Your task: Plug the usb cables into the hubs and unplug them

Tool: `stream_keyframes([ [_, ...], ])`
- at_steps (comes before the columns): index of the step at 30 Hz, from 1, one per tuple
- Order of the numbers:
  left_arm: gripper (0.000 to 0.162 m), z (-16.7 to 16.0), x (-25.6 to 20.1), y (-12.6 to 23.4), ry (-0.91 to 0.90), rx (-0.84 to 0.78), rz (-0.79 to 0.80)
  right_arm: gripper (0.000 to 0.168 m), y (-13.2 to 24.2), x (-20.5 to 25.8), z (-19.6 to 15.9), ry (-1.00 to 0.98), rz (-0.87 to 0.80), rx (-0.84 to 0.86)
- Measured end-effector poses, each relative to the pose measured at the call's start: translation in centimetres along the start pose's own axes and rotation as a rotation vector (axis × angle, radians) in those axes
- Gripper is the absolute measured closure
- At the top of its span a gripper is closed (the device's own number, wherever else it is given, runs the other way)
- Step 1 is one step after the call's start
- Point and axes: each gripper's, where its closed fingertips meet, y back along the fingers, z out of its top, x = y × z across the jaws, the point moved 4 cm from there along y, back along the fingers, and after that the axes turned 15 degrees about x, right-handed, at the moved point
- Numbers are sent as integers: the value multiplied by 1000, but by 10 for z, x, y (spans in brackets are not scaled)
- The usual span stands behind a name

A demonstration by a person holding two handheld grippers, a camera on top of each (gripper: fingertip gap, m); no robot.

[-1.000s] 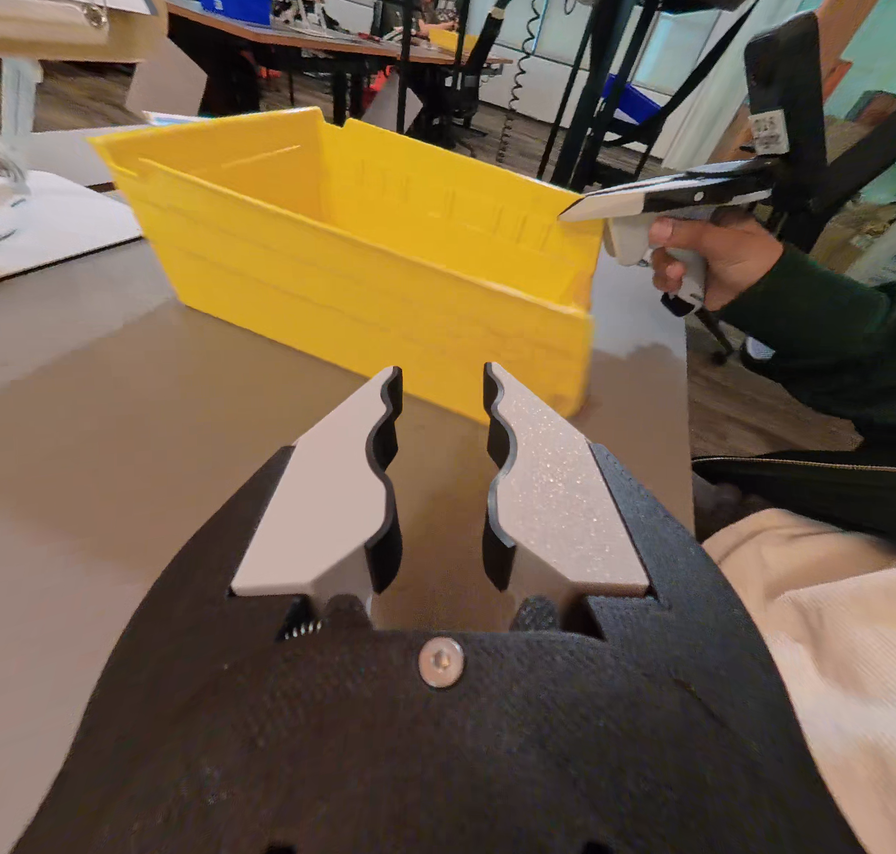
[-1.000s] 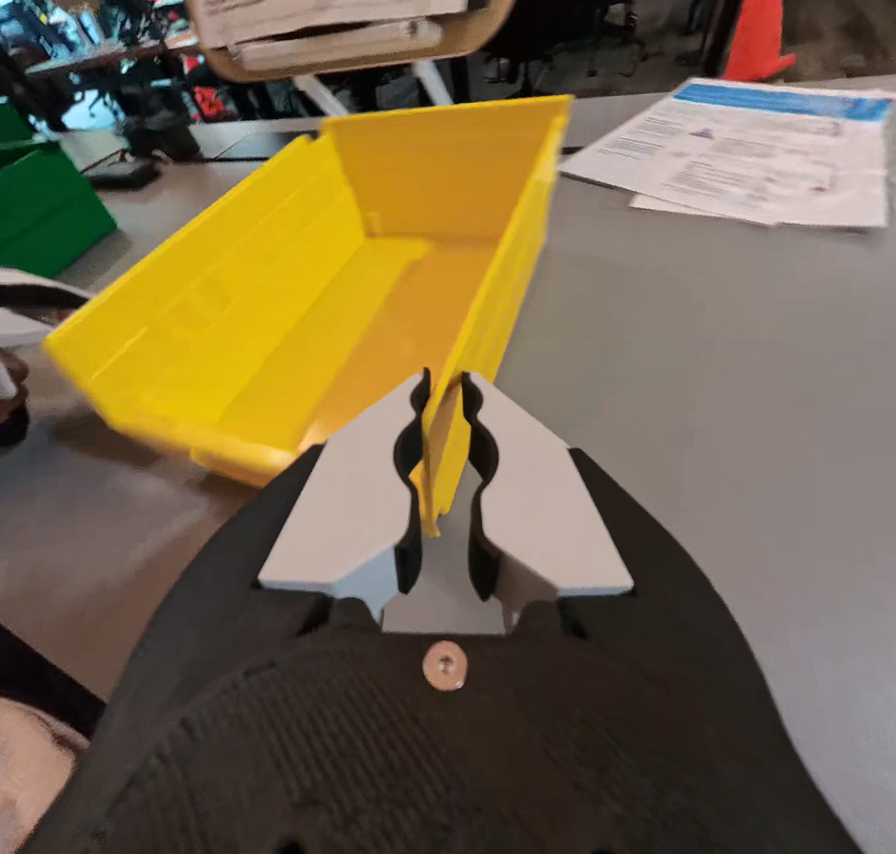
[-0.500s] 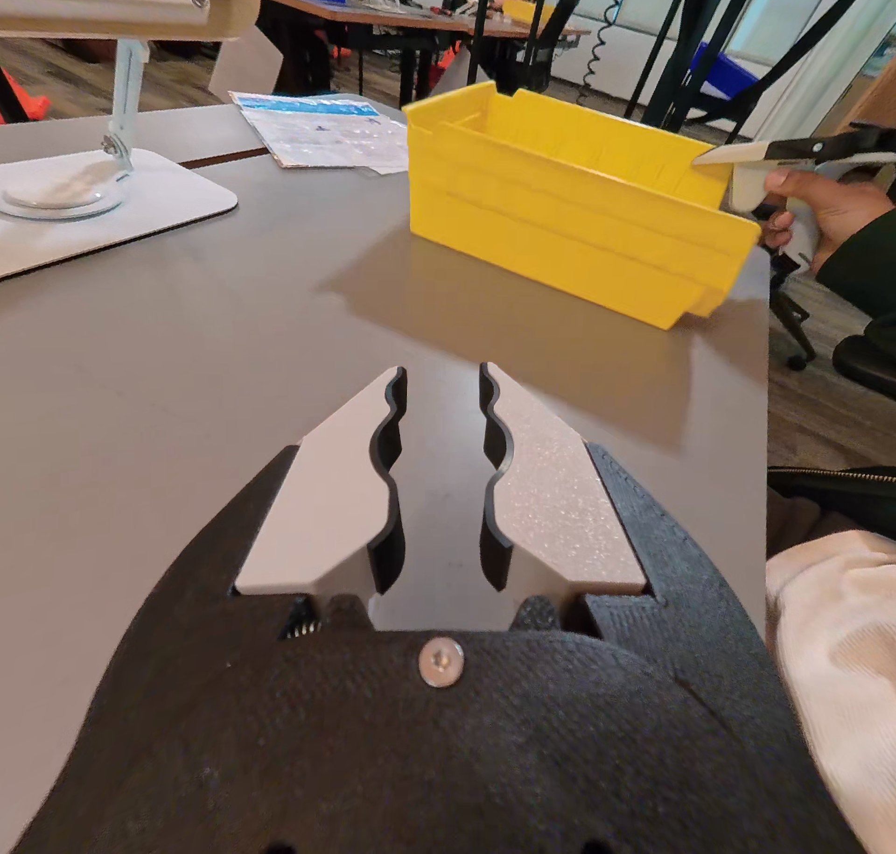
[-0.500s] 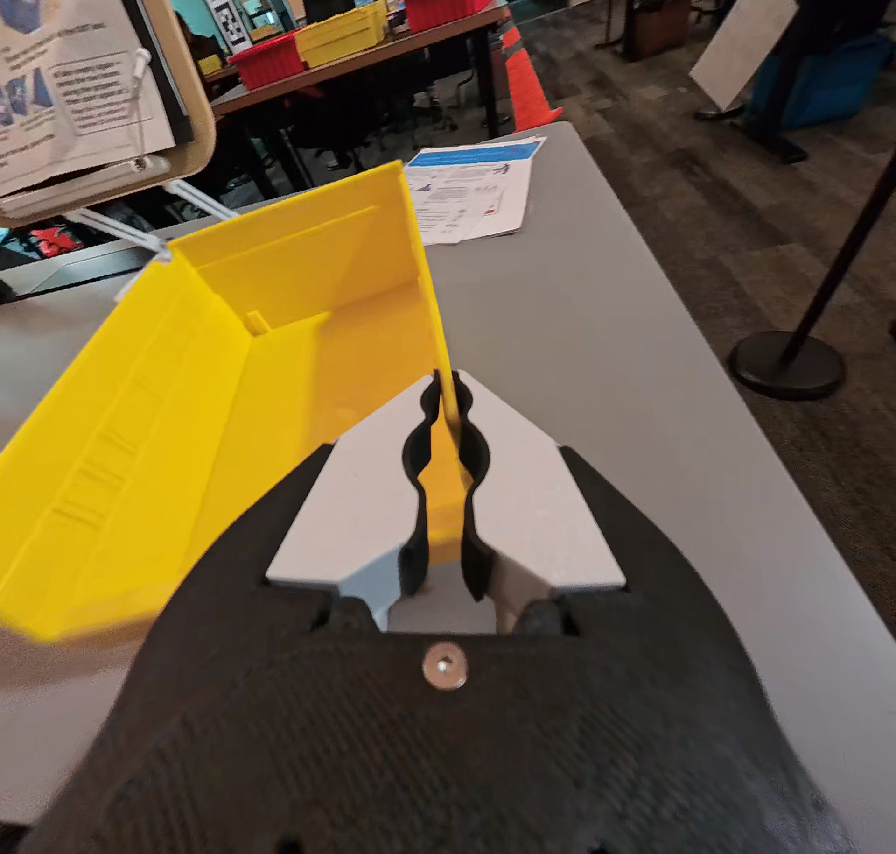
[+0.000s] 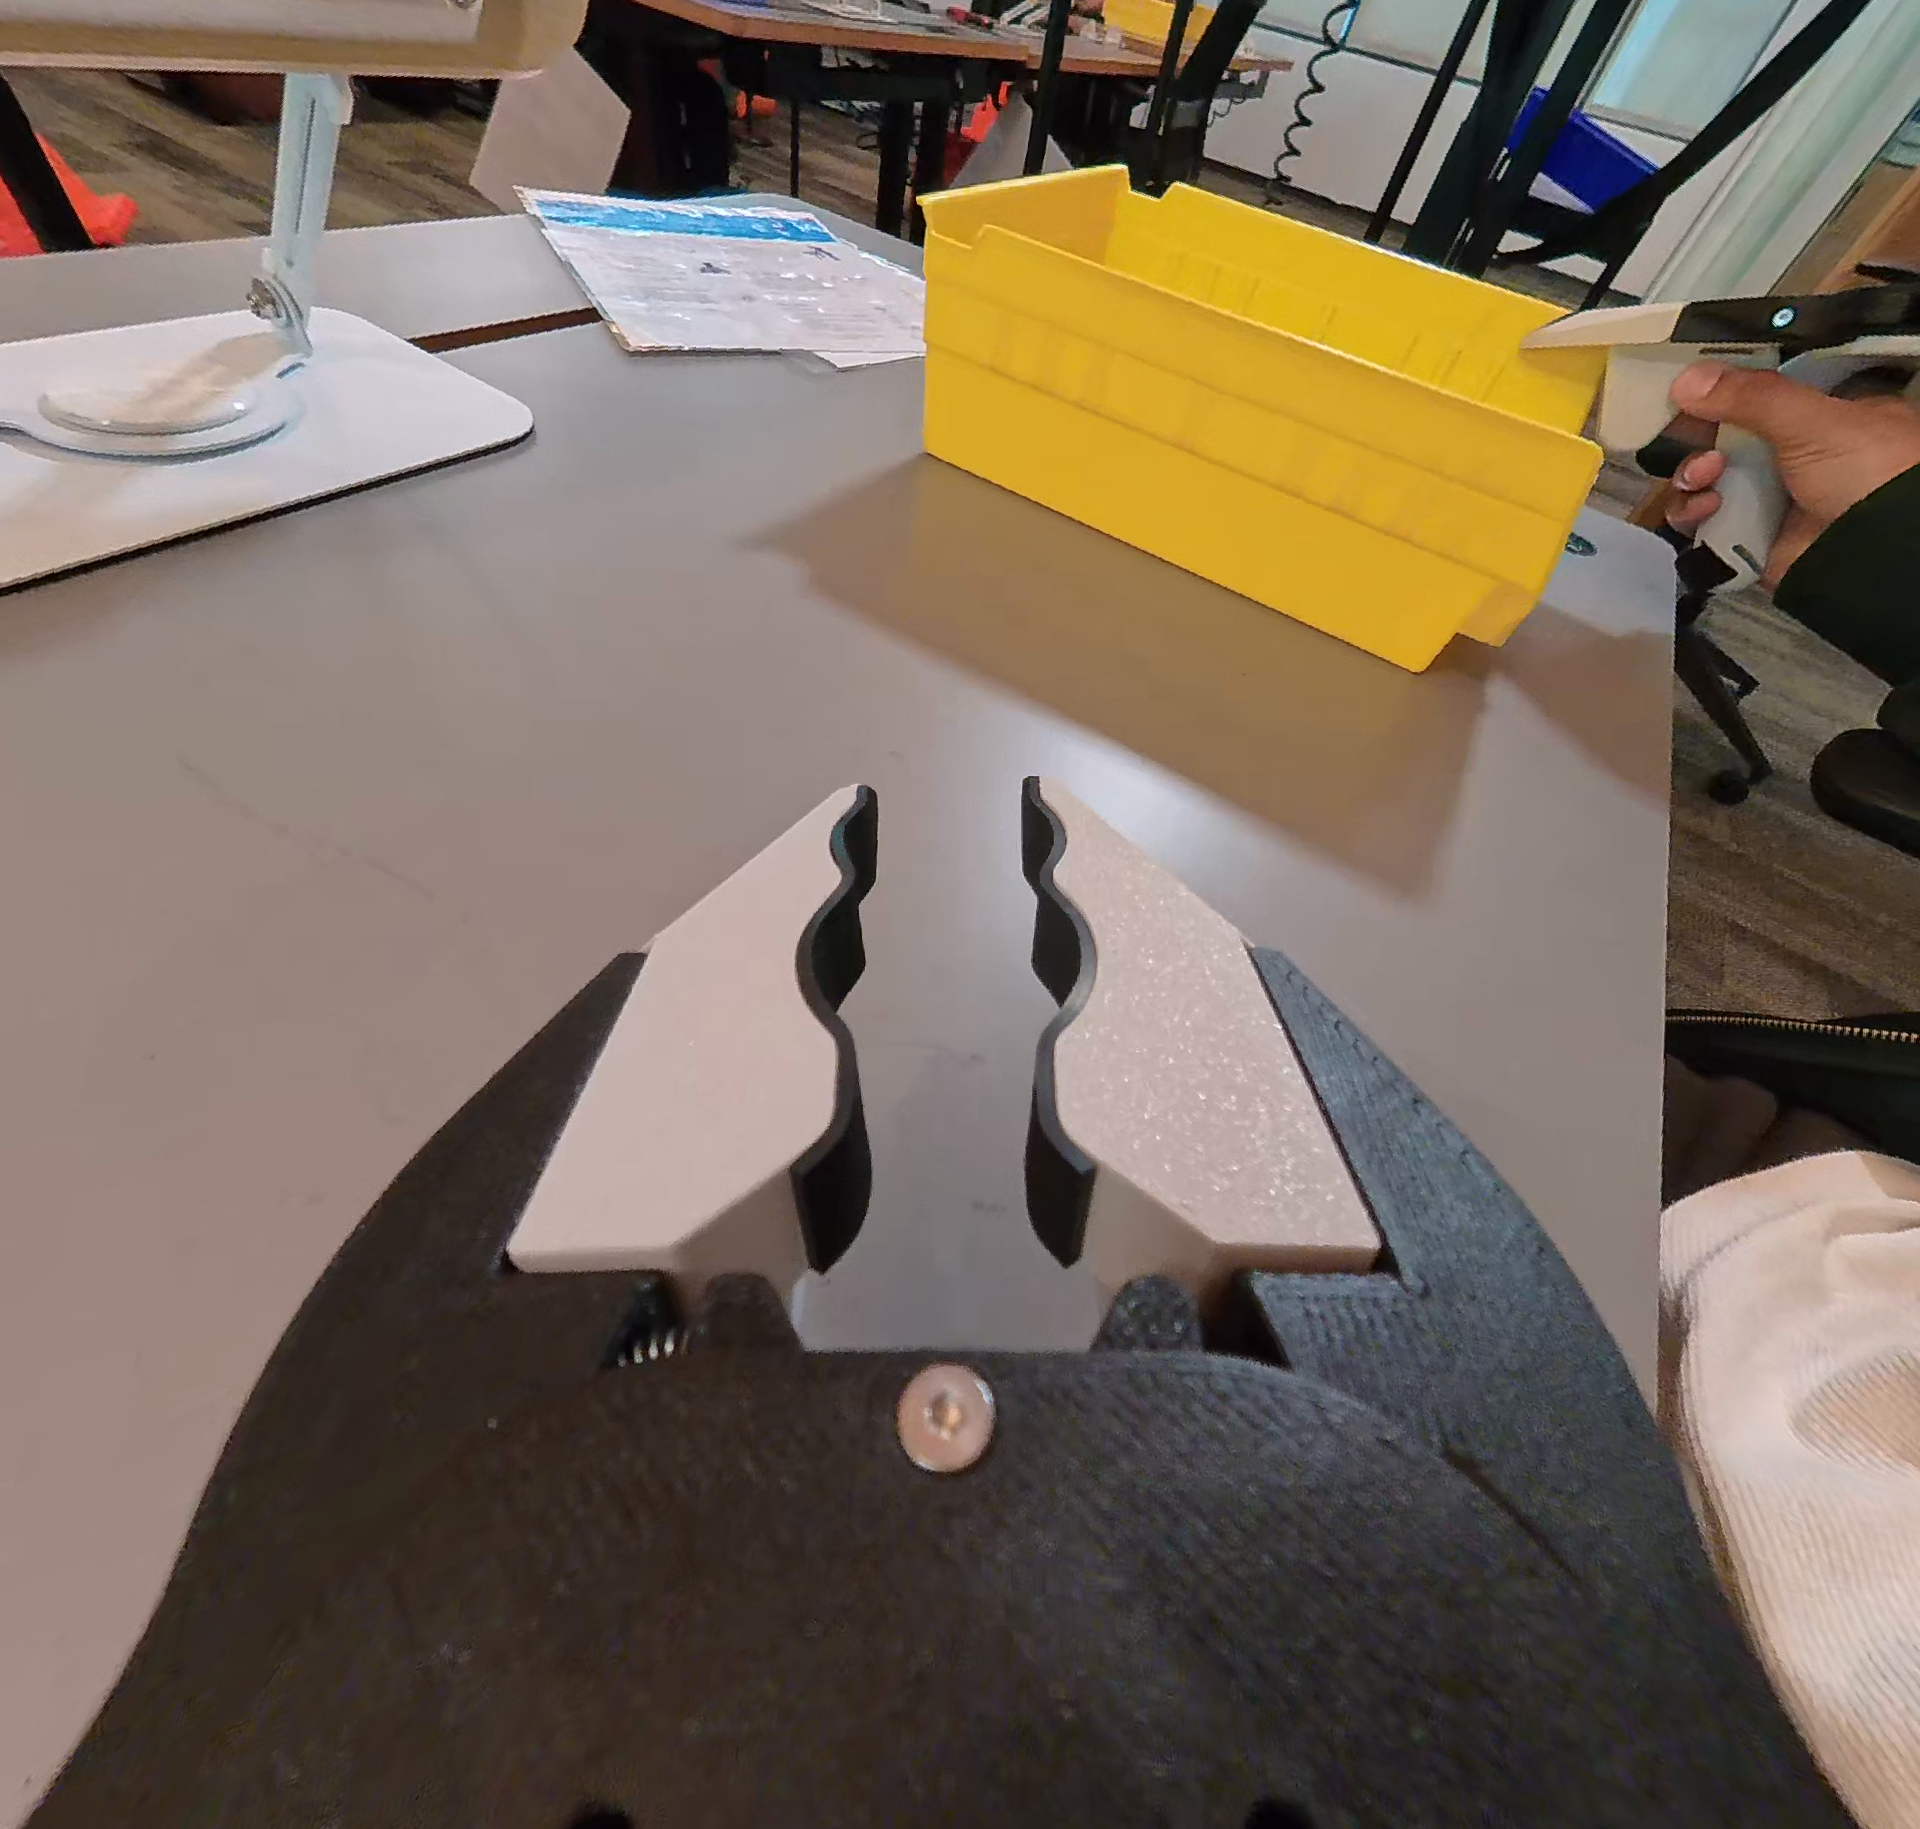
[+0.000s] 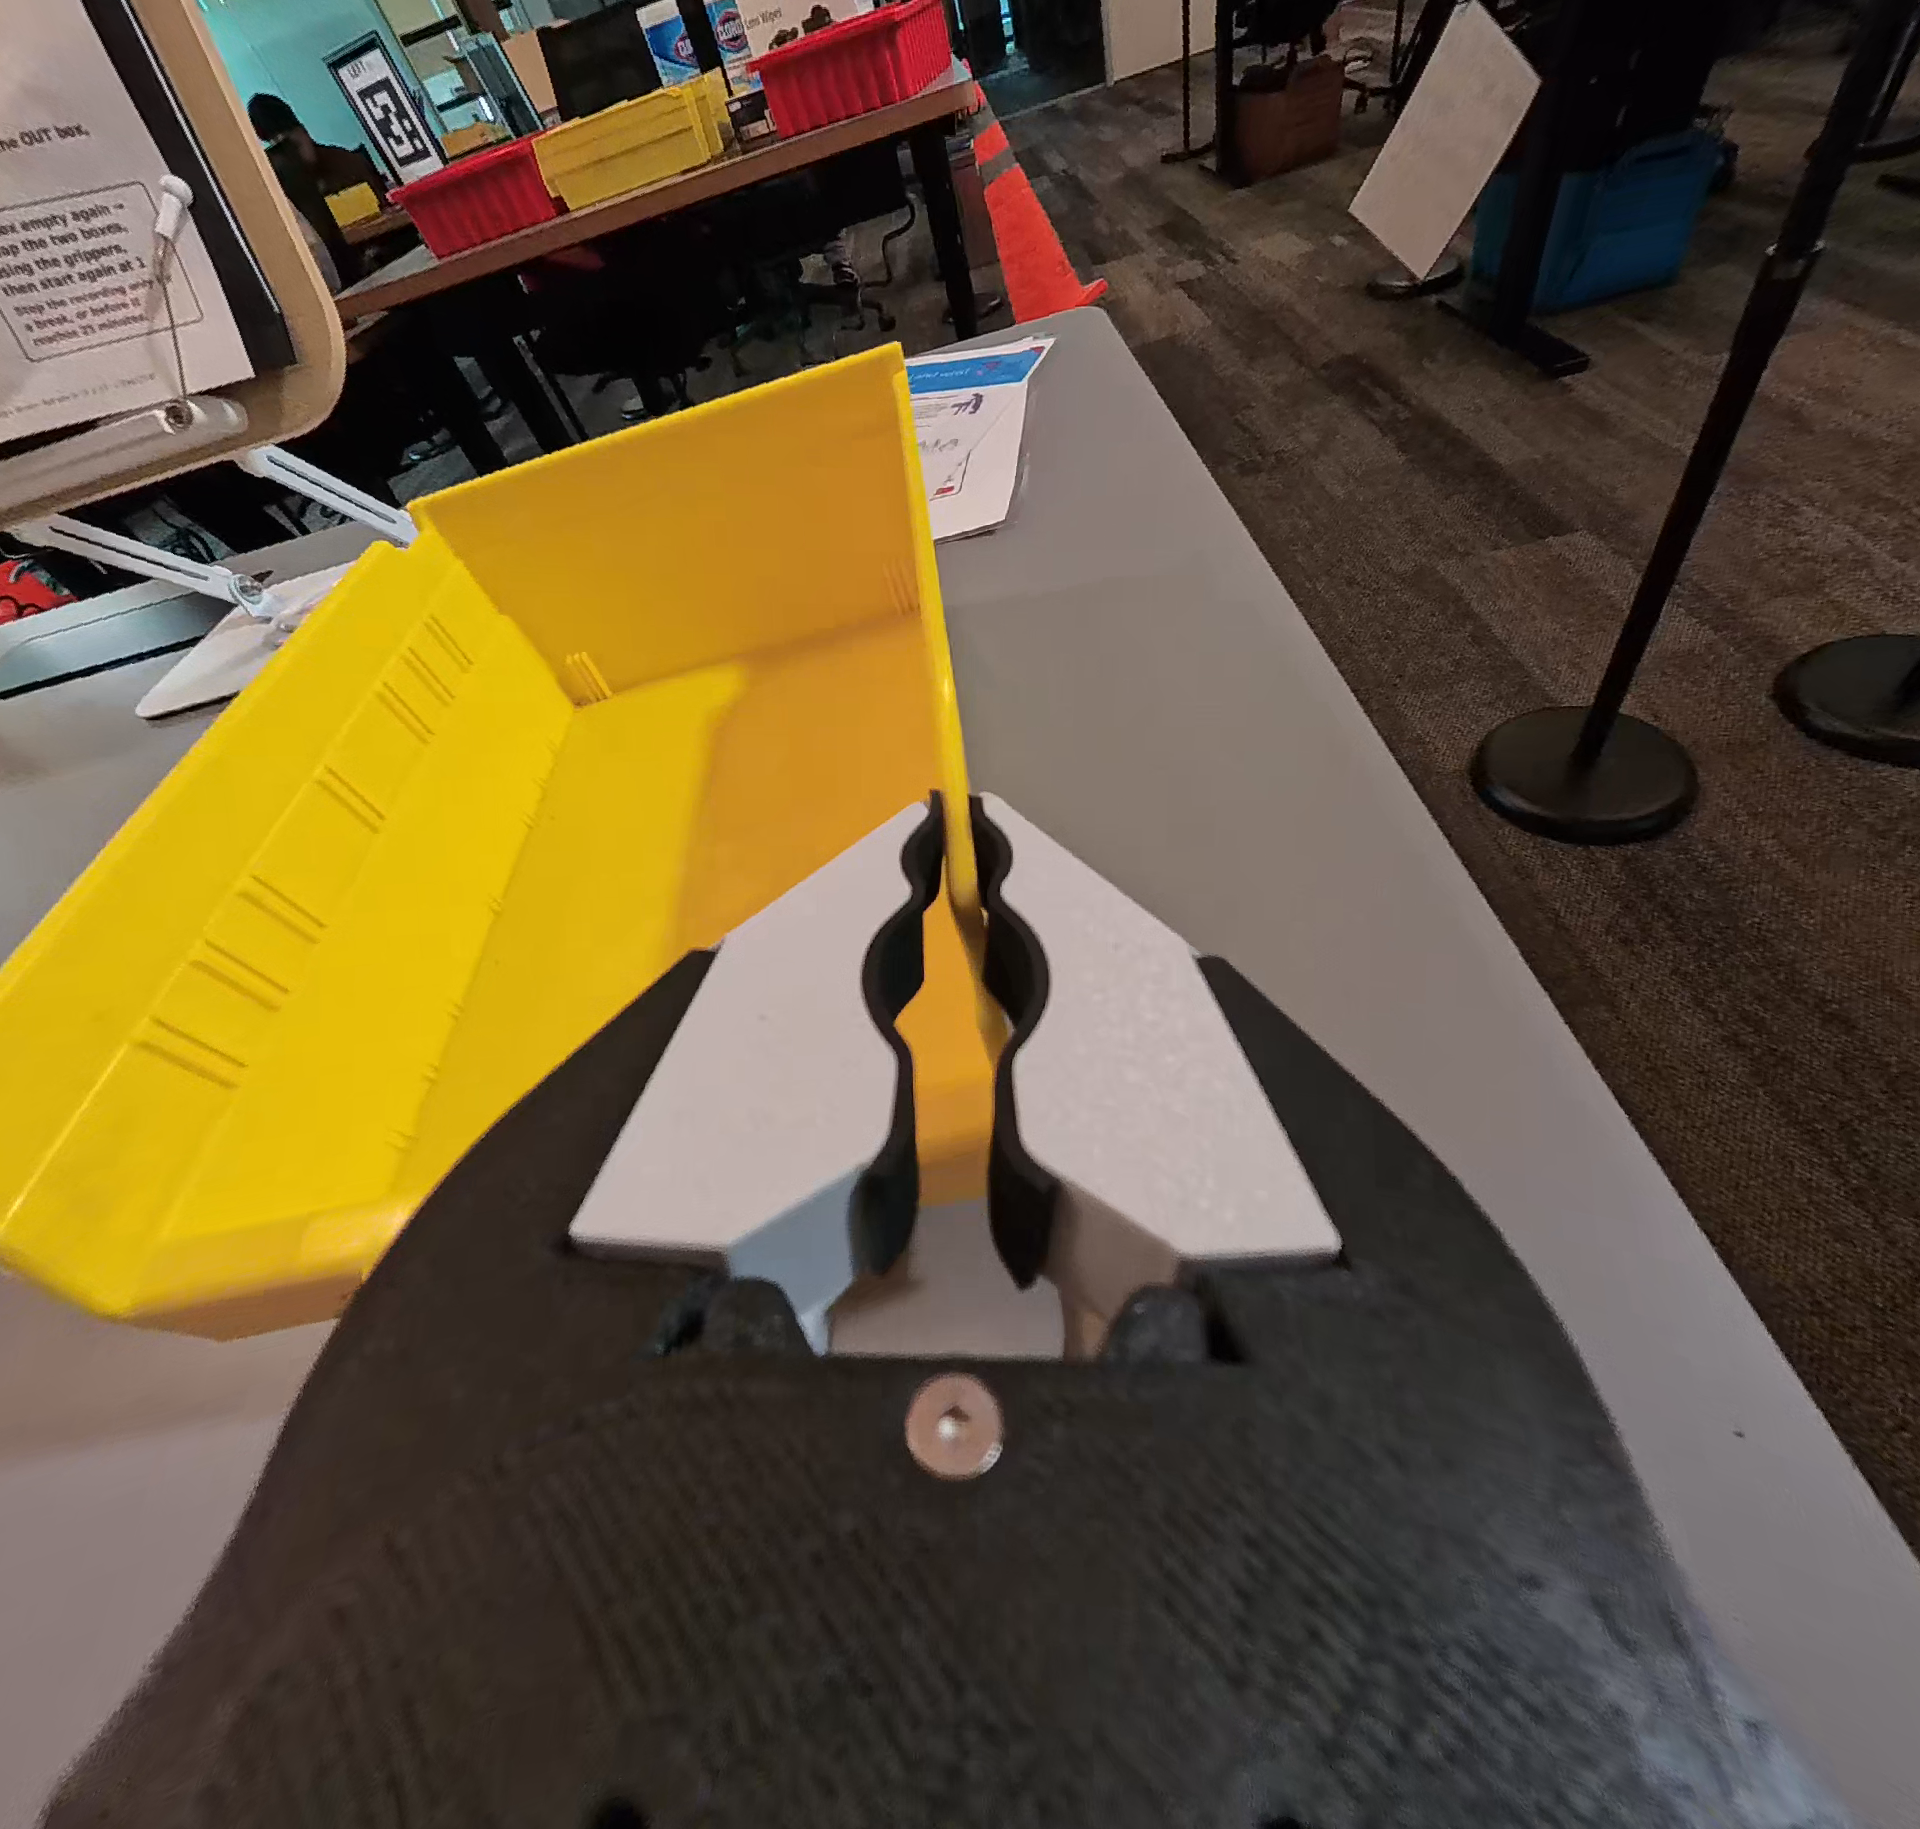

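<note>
While the right gripper [image 6: 956,808] is clamped on the side wall of the yellow bin [image 6: 436,844], near its front corner, the left gripper [image 5: 948,792] hangs over bare table [image 5: 436,740] with its jaws apart and nothing between them. The bin appears empty and sits at the table's right edge, just beside some printed sheets [image 5: 727,273]. No usb cables or hubs show in either view; their whereabouts cannot be stated.

Judgement: the step in hand is placing the bin, not plugging. To do it well, the bin should be set flat before the jaws let go, since a one-wall pinch tends to twist a light bin. It should be kept clear of the table edge. The left gripper should stay clear of the bin's path. The stand's white base [image 5: 208,429] lies well apart and poses no obstruction.
</note>
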Motion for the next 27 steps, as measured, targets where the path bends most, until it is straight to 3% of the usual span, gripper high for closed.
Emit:
stream_keyframes([
  [16, 136, 0, 3, 0, 19, -3, 5, 164, 1, -3, -1, -73, 33, -13],
  [20, 136, 1, 4, 0, 23, -4, 10, 153, 21, 1, 15, -4, -62, -117],
  [23, 135, 1, 7, 2, 25, -11, 32, 158, 48, 43, 35, 169, -66, -270],
  [27, 135, 3, 15, 5, 39, -36, 91, 168, 75, 142, 41, 456, 87, -382],
])
